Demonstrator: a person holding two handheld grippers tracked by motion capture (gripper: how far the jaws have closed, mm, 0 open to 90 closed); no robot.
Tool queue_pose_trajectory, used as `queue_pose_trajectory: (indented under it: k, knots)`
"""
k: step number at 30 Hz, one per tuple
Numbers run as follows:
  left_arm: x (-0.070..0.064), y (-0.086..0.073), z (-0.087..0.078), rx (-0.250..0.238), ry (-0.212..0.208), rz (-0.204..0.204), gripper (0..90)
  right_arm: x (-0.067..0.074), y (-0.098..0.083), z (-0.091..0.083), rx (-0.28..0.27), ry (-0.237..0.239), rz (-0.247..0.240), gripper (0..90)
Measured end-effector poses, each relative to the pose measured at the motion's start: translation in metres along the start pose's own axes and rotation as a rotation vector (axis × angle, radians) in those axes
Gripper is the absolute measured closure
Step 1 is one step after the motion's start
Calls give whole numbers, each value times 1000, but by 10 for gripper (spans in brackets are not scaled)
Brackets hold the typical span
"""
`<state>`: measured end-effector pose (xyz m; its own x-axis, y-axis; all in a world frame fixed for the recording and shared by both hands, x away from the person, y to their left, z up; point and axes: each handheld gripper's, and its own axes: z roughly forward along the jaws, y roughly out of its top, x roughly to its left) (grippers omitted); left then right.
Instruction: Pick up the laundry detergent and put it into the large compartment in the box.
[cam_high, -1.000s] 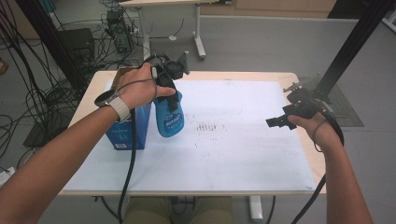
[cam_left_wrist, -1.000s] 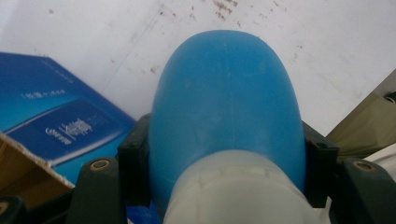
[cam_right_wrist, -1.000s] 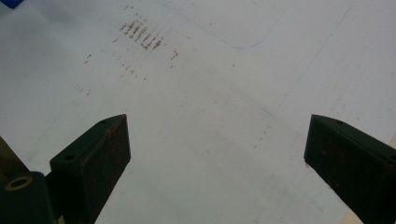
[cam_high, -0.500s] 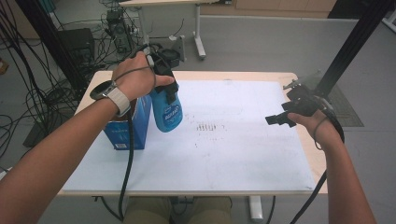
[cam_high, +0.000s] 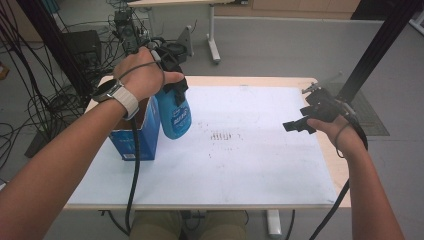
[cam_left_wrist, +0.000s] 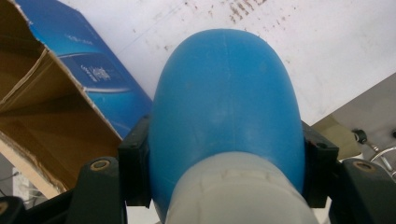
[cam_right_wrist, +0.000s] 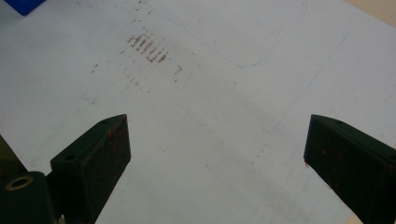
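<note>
A blue spray bottle (cam_high: 176, 117) with a white neck hangs in the air above the white mat, just right of an open blue cardboard box (cam_high: 141, 136). My left gripper (cam_high: 170, 67) is shut on the bottle near its top. In the left gripper view the bottle's blue body (cam_left_wrist: 226, 107) sits squeezed between both jaws, and the box's brown inside (cam_left_wrist: 42, 116) lies to its left. My right gripper (cam_high: 296, 126) hovers open over the mat's right side. In the right gripper view that gripper (cam_right_wrist: 215, 144) has its jaws wide apart with nothing between them.
A white mat (cam_high: 240, 160) covers most of the wooden table (cam_high: 260, 80), with a patch of dark scuff marks (cam_high: 220, 136) near its middle. Cables and equipment crowd the floor at the far left. A black stand leg (cam_high: 375, 47) rises at the far right.
My left gripper has lifted the spray bottle higher and carried it slightly toward the far side, beside the box. The right gripper has stayed where it was.
</note>
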<state>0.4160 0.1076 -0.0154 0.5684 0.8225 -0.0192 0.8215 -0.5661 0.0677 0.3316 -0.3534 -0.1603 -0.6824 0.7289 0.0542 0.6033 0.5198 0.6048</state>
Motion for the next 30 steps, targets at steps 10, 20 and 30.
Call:
queue_pose_trajectory:
  k: [10,20,30]
  knots:
    - [4,-5,-12,8,8,-67,372,1,9,1,-9,3,-25,74]
    - [13,-13,-22,4,-9,-146,372,-3,16,8,-10,19,-49,73]
    - [17,-20,-38,-11,0,-217,371,-4,25,13,-2,26,-58,75]
